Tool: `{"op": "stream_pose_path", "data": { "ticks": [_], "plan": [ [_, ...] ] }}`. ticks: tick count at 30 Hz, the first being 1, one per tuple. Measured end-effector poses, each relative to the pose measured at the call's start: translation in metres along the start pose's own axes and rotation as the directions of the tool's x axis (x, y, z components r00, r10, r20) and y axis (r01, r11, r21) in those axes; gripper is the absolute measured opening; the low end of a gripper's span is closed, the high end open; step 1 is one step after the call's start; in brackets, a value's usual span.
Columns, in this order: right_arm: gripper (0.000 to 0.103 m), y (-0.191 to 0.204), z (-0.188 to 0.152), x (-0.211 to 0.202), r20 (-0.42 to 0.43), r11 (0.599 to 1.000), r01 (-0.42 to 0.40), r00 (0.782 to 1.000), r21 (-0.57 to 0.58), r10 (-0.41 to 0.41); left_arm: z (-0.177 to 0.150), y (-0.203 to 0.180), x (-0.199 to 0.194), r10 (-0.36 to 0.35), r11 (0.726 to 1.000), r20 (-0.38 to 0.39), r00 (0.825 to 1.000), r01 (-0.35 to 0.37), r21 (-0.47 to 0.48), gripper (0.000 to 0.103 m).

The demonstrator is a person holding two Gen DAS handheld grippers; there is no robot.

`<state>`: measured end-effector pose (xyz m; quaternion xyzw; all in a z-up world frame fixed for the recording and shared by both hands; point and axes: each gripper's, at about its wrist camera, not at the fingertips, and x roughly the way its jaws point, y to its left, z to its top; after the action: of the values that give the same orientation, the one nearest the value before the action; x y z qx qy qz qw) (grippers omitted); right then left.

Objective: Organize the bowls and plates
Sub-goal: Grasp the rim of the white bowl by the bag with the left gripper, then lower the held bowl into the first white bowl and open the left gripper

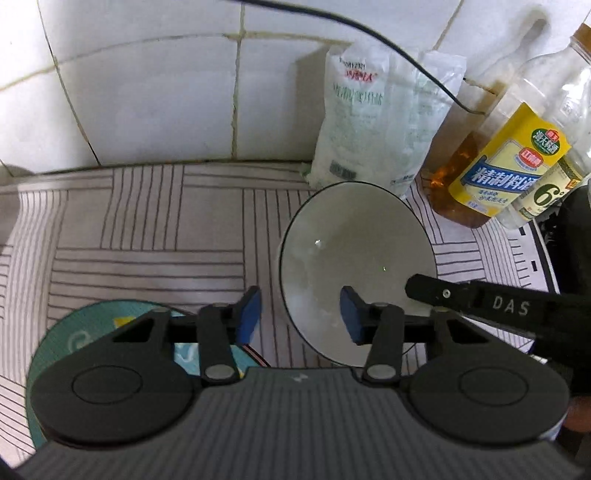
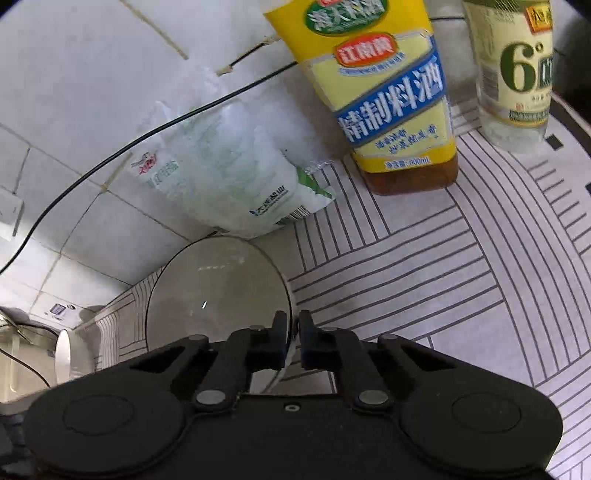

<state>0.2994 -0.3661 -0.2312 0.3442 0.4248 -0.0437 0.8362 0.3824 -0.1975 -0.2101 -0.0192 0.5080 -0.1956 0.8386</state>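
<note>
A white bowl with a dark rim (image 1: 354, 266) is tilted up off the striped counter mat, and also shows in the right wrist view (image 2: 218, 291). My right gripper (image 2: 293, 338) is shut on the bowl's rim; its black finger (image 1: 480, 299) reaches in from the right in the left wrist view. My left gripper (image 1: 301, 314) is open, its blue pads (image 1: 251, 314) straddling the bowl's near left rim without touching. A teal patterned plate (image 1: 74, 339) lies on the mat below the left gripper, partly hidden by it.
A white salt bag (image 1: 354, 122) leans on the tiled wall (image 1: 147, 92) behind the bowl. A yellow-labelled cooking wine bottle (image 1: 498, 166) and a clear vinegar bottle (image 2: 517, 70) stand at the right. A black cable (image 1: 369, 33) hangs across the wall.
</note>
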Motion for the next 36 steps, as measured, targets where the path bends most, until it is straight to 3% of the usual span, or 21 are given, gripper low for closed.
{"op": "stream_pose_path", "data": {
  "ticks": [3,5,19,27,36],
  "plan": [
    [0.008,-0.003,0.003,0.001,-0.005,1.0,-0.006,1.0,0.009,0.006,-0.002,0.0,0.002,0.011,1.0,-0.02,1.0,-0.011,-0.019,0.018],
    [0.009,-0.006,0.004,0.0,-0.011,1.0,-0.02,1.0,0.019,0.02,-0.002,0.003,0.0,-0.005,0.999,-0.022,1.0,0.004,-0.052,0.016],
    [0.012,-0.014,-0.006,-0.091,0.033,0.989,-0.144,0.989,-0.027,0.145,-0.021,-0.026,-0.067,-0.065,0.997,-0.009,0.998,0.065,-0.031,0.016],
    [0.013,-0.023,-0.024,-0.142,0.062,0.982,-0.161,0.984,-0.097,0.168,-0.052,-0.06,-0.101,-0.054,0.999,-0.025,0.998,0.054,0.005,0.016],
    [0.013,-0.041,-0.051,-0.159,0.058,0.978,-0.152,0.985,-0.141,0.161,-0.09,-0.081,-0.108,-0.026,1.0,-0.082,0.996,0.026,0.005,0.016]
  ]
}}
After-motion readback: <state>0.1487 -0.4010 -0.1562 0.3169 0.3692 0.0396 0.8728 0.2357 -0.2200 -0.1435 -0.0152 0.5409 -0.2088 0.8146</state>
